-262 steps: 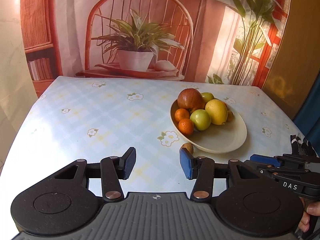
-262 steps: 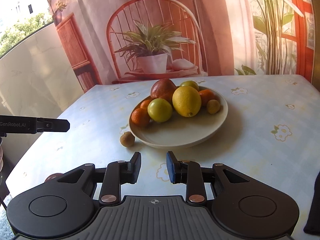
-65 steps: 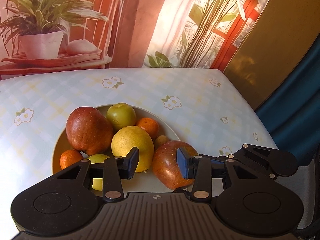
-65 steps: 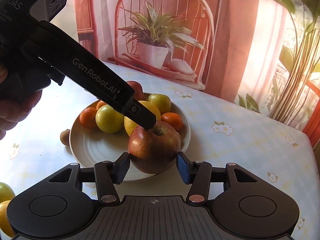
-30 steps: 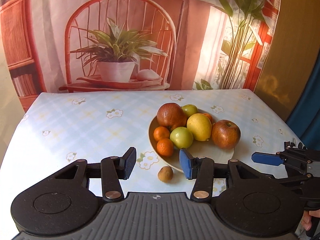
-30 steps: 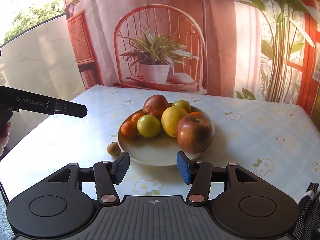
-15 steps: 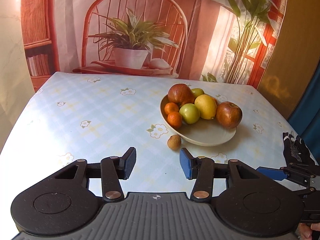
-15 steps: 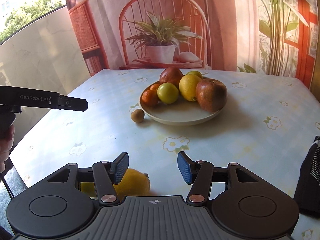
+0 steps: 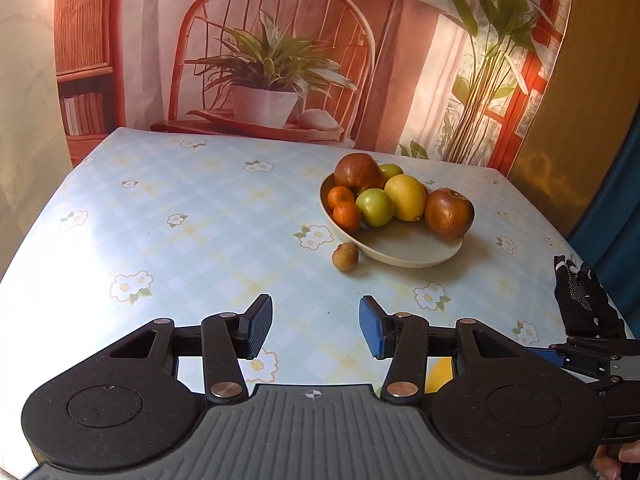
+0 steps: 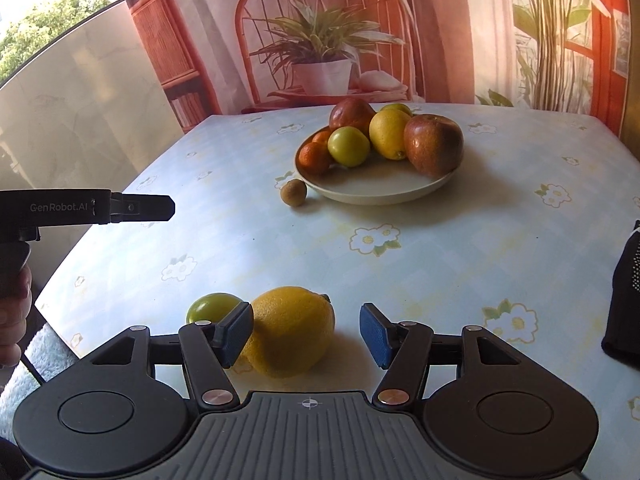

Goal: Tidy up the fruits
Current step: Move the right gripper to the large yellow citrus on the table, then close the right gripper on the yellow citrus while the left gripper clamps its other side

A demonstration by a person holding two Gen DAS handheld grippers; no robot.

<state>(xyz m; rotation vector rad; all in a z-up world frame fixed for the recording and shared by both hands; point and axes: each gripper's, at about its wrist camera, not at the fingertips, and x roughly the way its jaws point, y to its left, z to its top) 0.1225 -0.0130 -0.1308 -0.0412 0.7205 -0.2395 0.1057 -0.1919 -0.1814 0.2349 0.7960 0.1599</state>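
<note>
A cream plate on the flowered table holds two red apples, a lemon, green fruits and small oranges. A small brown fruit lies on the cloth just left of the plate. Near the table's front edge a loose lemon and a green fruit lie side by side. My right gripper hovers over that lemon with its jaws opening; the lemon sits between the pads, nearer the left one, unpressed. My left gripper is open and holds nothing, well short of the plate.
A black dotted glove lies at the table's right edge. A printed backdrop with a chair and a potted plant hangs behind the table. A person's hand grips the left tool at the far left.
Both grippers drew back from the plate toward the table's front. The loose lemon and the green fruit came into the right wrist view, and the right jaws spread wider.
</note>
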